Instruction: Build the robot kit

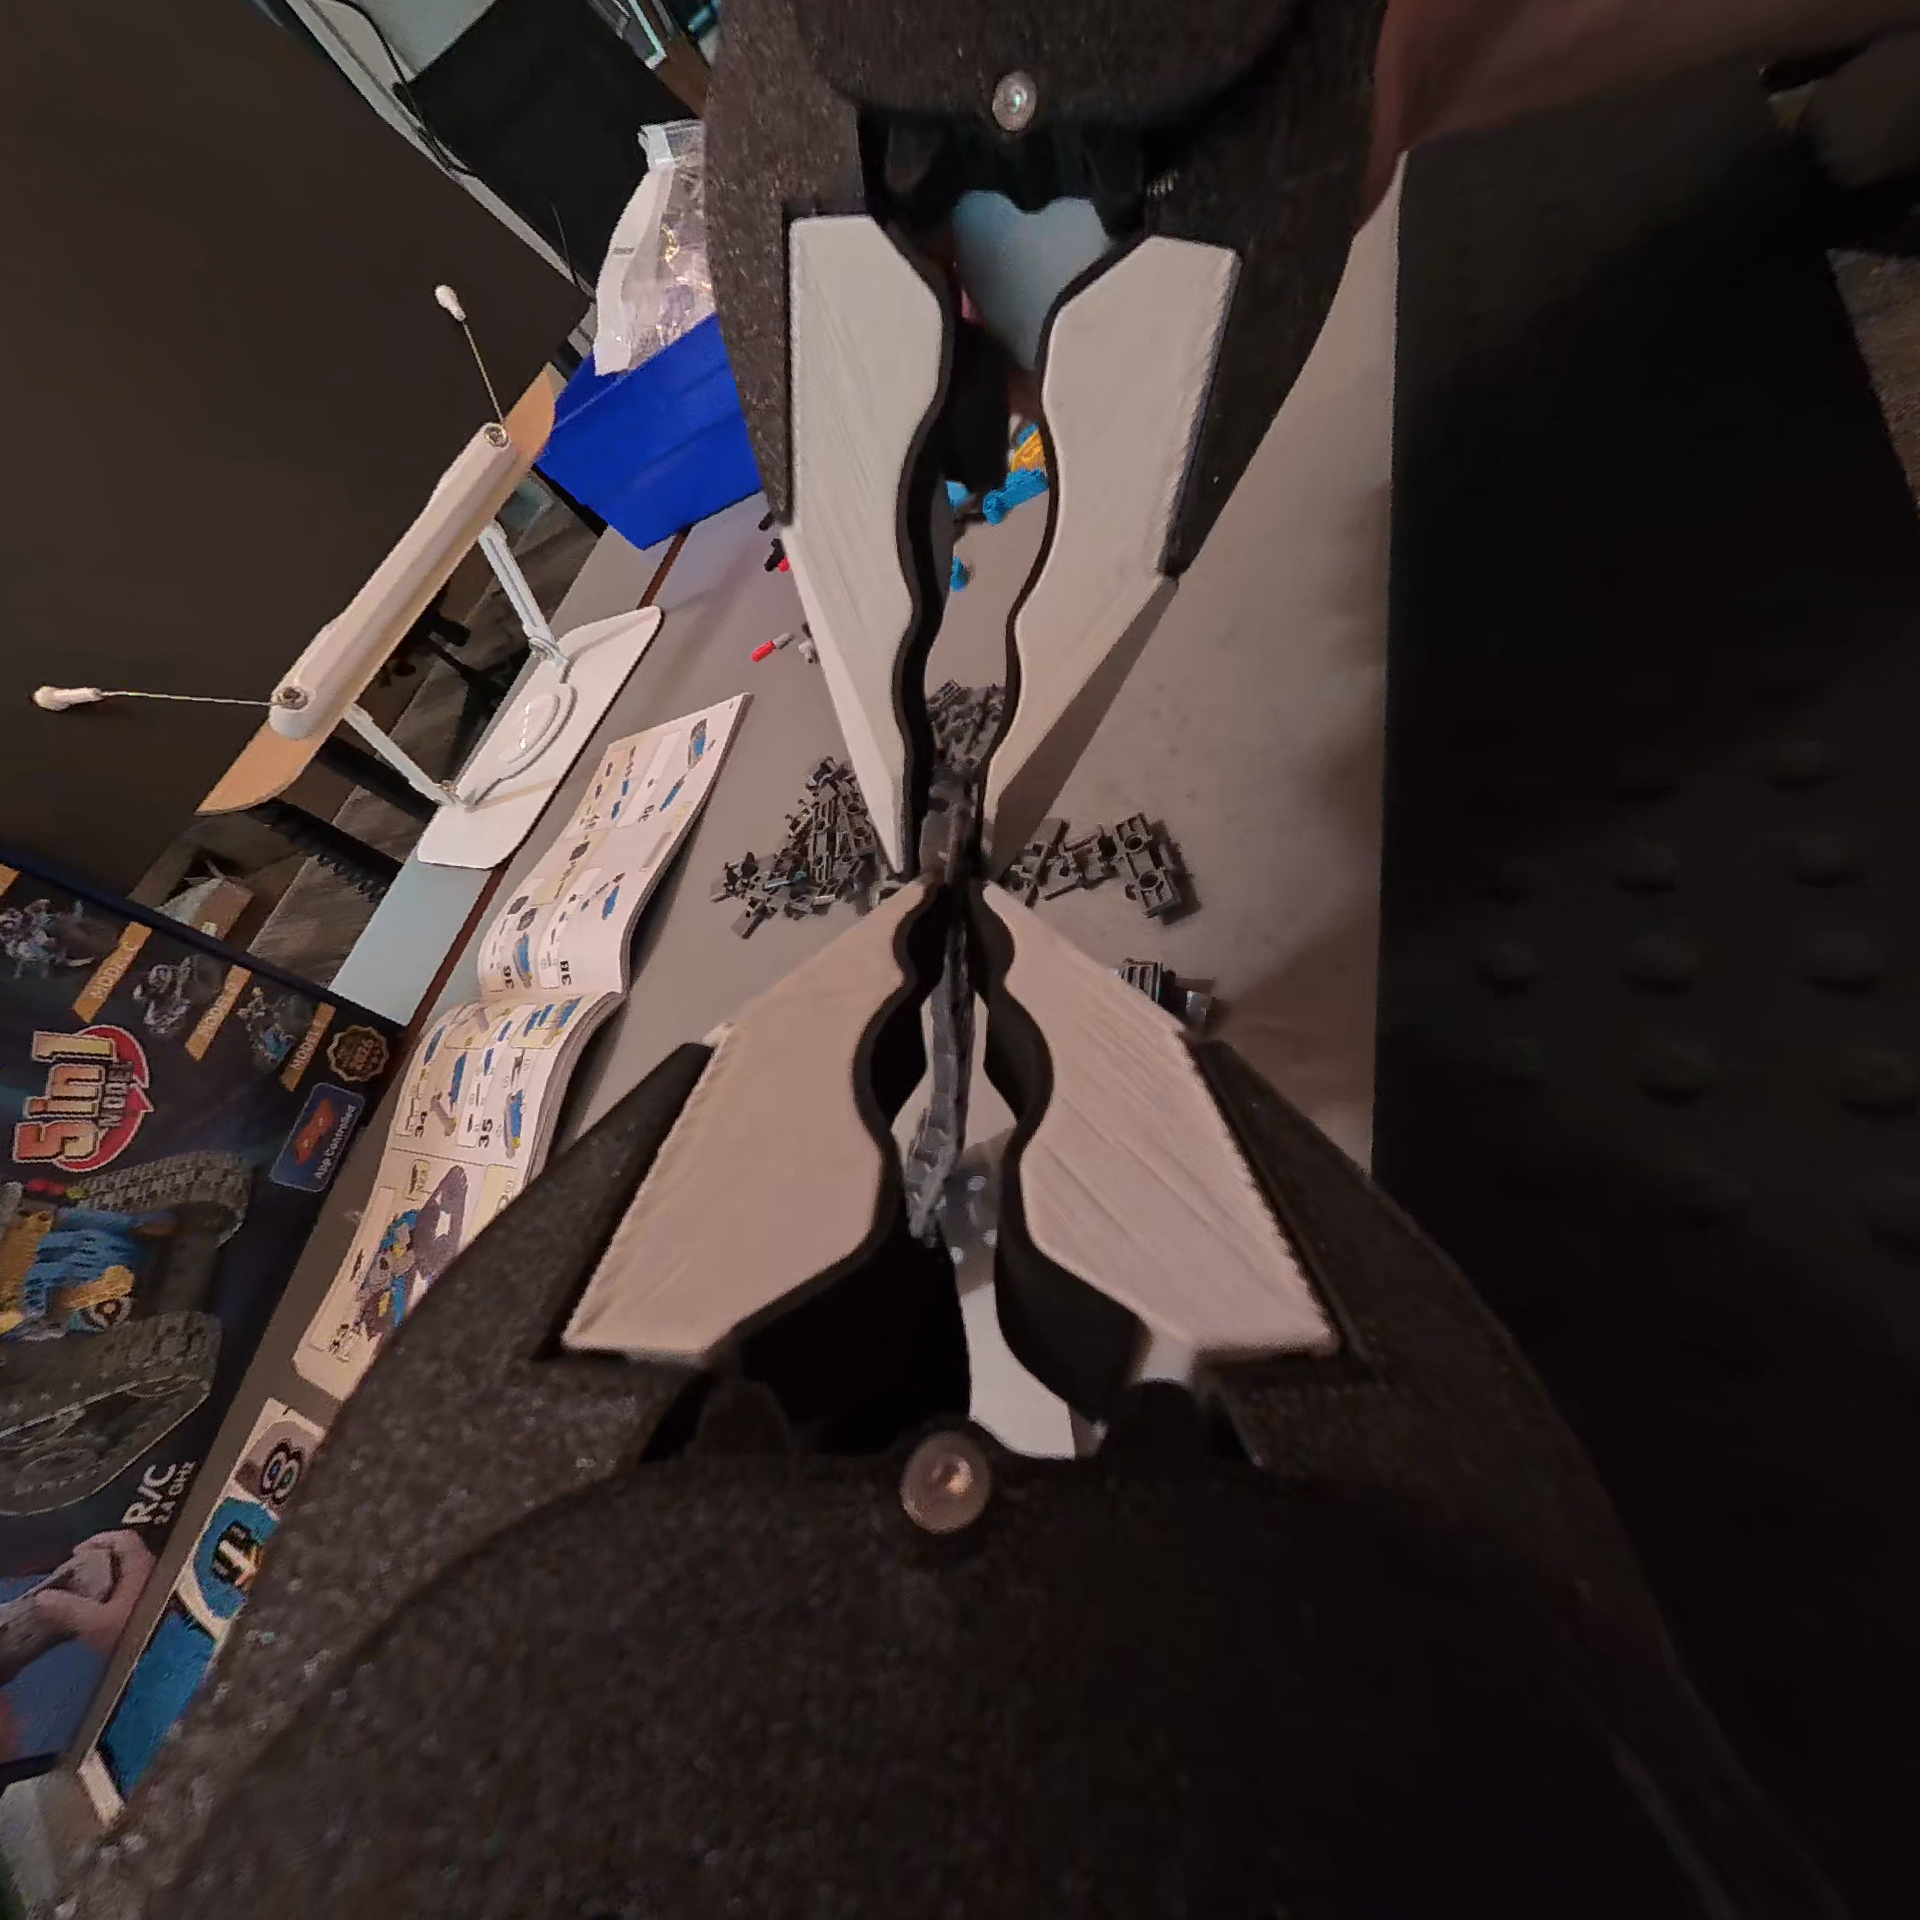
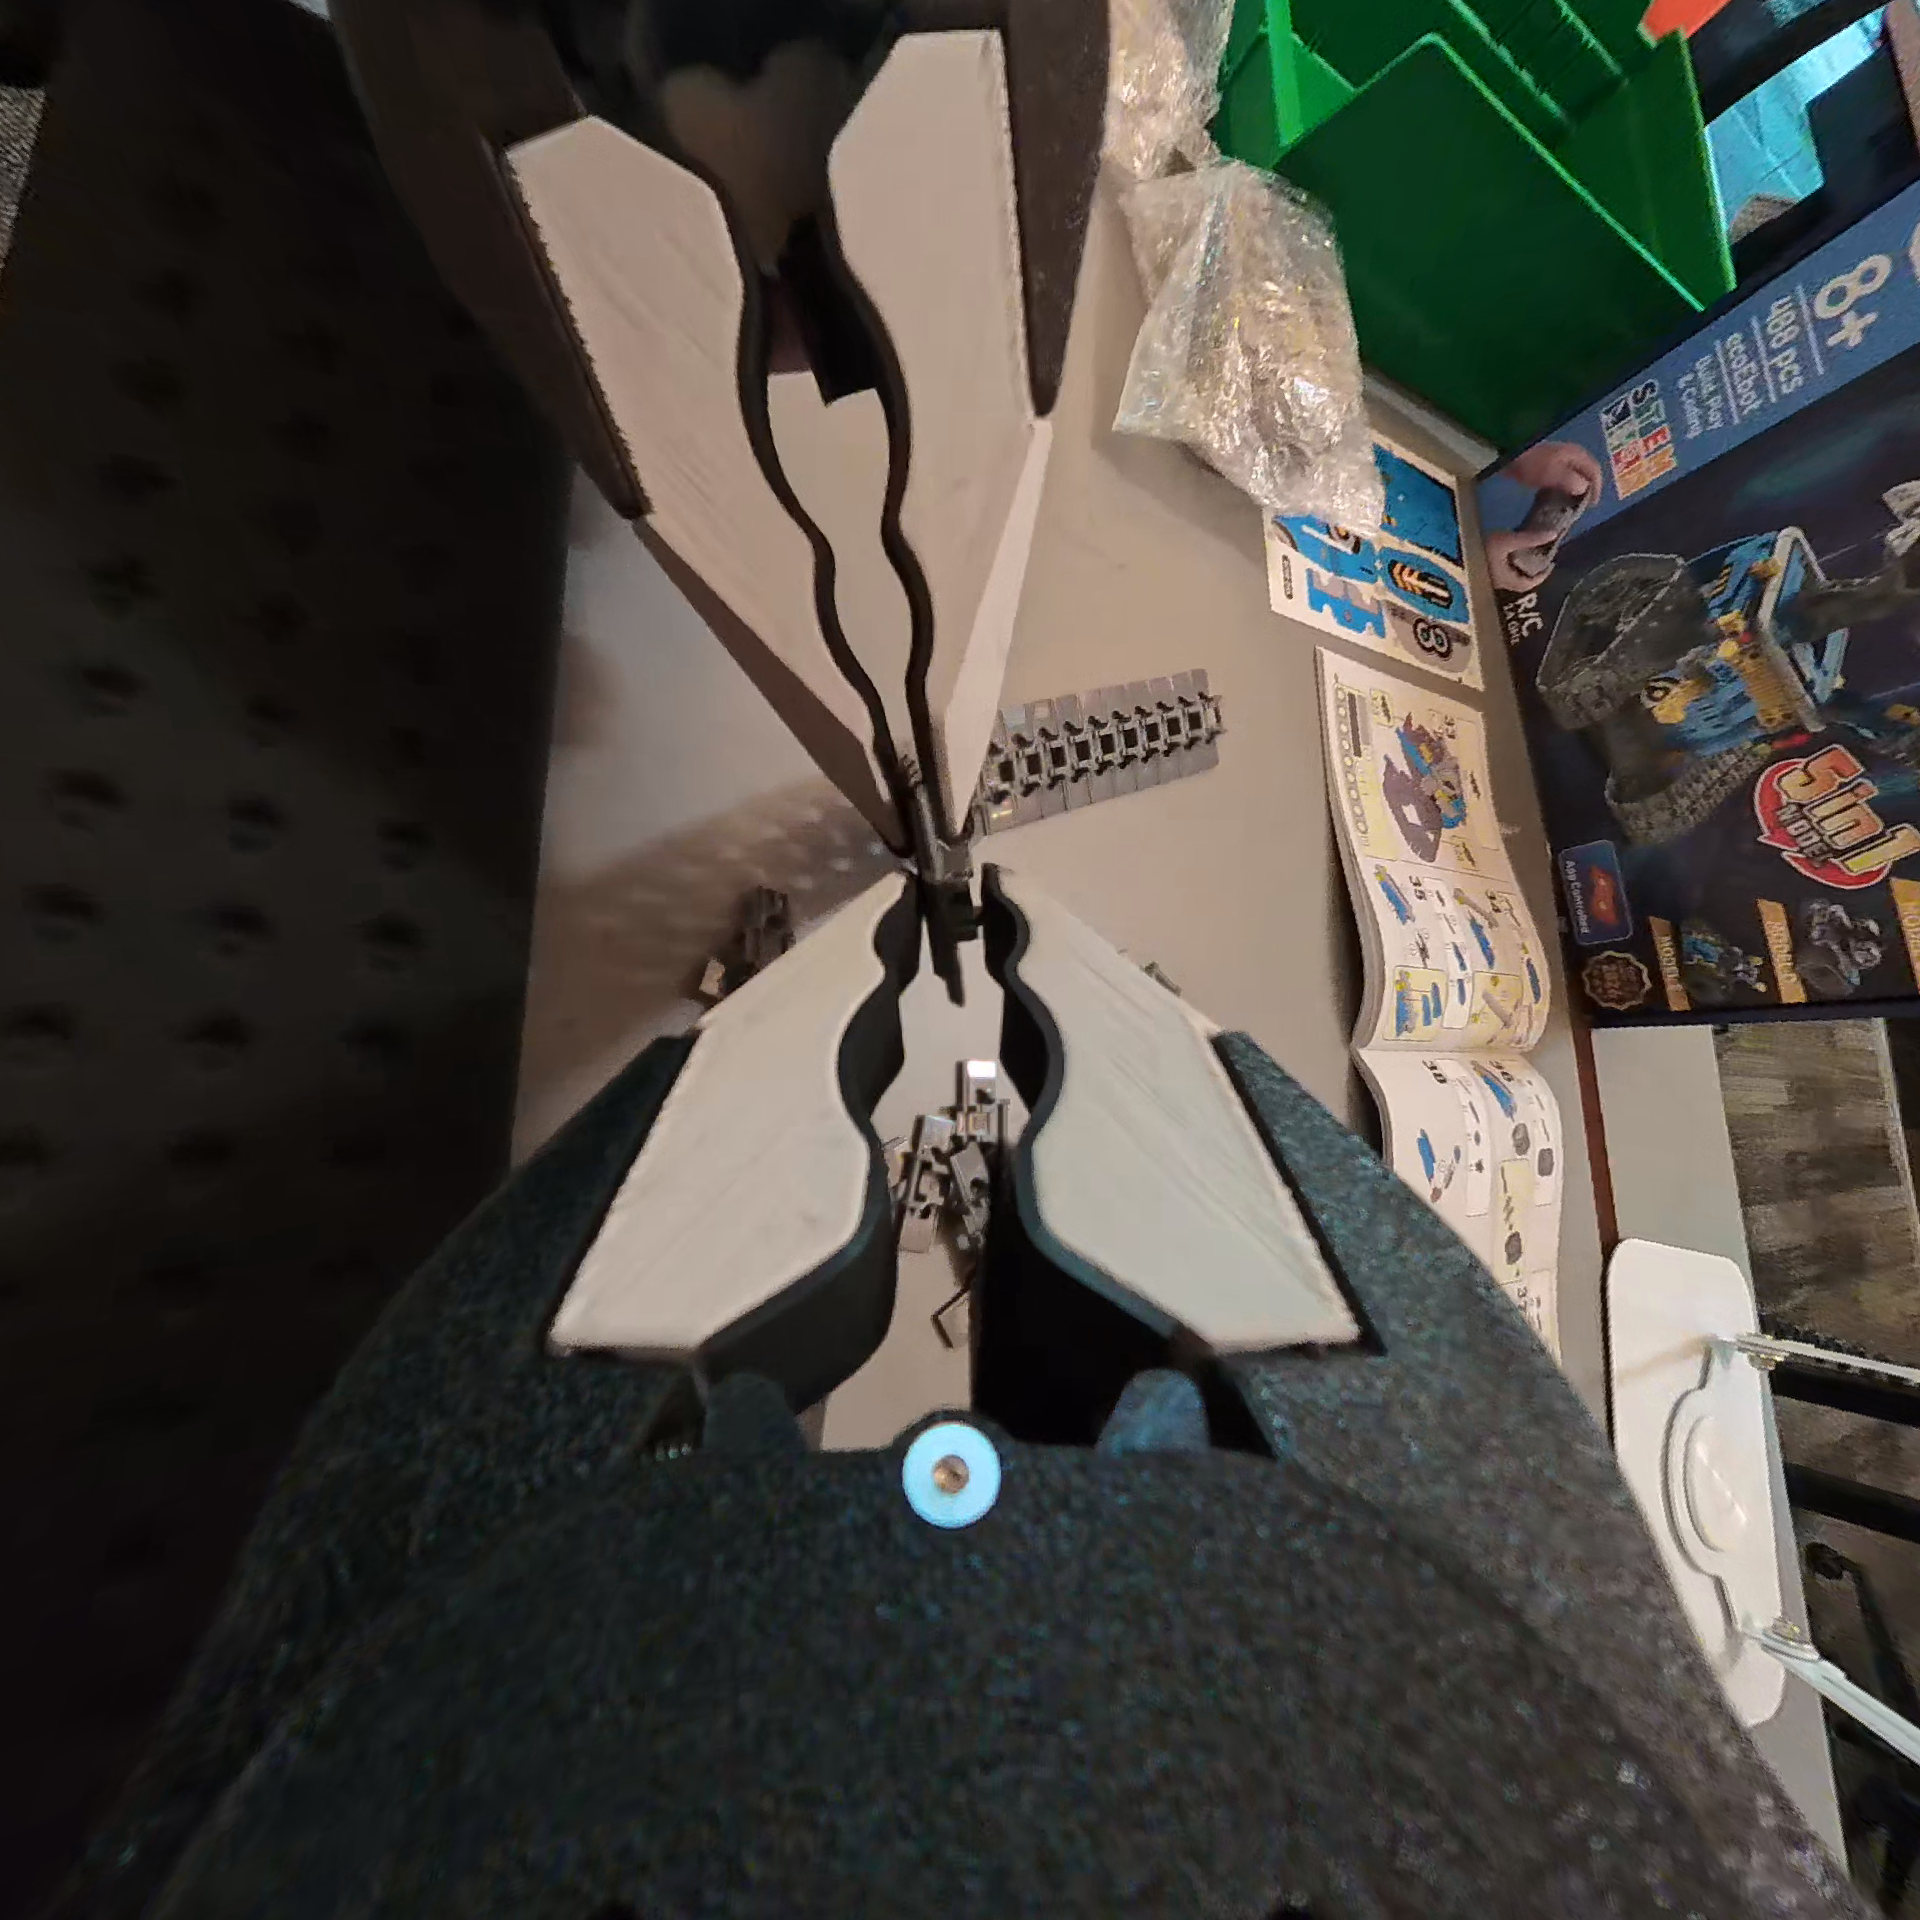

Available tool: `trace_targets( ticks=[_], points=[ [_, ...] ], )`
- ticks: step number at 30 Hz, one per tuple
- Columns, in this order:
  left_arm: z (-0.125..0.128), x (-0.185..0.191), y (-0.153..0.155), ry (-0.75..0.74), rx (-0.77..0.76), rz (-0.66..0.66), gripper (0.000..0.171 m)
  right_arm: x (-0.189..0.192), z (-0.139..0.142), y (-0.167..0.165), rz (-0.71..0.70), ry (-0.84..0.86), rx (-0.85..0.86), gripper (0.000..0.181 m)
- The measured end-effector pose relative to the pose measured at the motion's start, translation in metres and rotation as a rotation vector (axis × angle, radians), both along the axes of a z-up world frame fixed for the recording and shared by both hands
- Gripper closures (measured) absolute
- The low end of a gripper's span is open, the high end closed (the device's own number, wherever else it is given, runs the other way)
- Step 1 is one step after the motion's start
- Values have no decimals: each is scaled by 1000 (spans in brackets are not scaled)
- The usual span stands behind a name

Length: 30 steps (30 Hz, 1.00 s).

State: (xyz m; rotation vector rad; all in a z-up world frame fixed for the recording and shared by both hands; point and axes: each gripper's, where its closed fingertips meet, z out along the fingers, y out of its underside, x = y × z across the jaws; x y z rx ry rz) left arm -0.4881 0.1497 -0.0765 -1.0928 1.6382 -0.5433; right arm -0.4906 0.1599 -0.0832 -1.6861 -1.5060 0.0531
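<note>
- The left gripper (image 1: 943,894), nearest the lens in the left wrist view, has its white fingers (image 1: 790,1132) pressed together on a strip of grey track links (image 1: 940,1081) that runs back between them.
- Tip to tip with it from the far side, the right gripper (image 2: 951,899) is likewise closed, pinching a small dark link piece (image 2: 948,935) at its tips.
- In the right wrist view the assembled track strip (image 2: 1101,753) lies flat on the grey table (image 2: 1143,883) just behind the meeting tips, reaching to where the left gripper's tips hold it.
- Loose grey links (image 1: 821,842) lie heaped on the table just beneath and beside both grippers.
- Farther out lie an open instruction booklet (image 1: 582,935), a sticker sheet (image 2: 1371,561) and a printed toy box (image 2: 1725,665).
- A white lamp base (image 1: 540,727), a blue bin (image 1: 655,436), green bins (image 2: 1475,208) and crumpled clear bags (image 2: 1247,312) stand at the table's edges.
</note>
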Motion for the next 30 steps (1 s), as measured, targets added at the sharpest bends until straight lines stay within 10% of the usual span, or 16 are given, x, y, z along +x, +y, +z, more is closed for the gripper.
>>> trace_targets(
  ticks=[7, 18, 30],
  points=[
    [-18, 3, 2, 30, -5, 61, 171, 3, -19, 1, -13, -102, 34, 175],
    [-26, 2, -5, -9, -430, -31, 148, 16, -23, -11, 37, 441, -277, 173],
    [-45, 18, -13, 63, -345, -61, 165, 11, -32, -18, 98, 478, -312, 171]
  ],
)
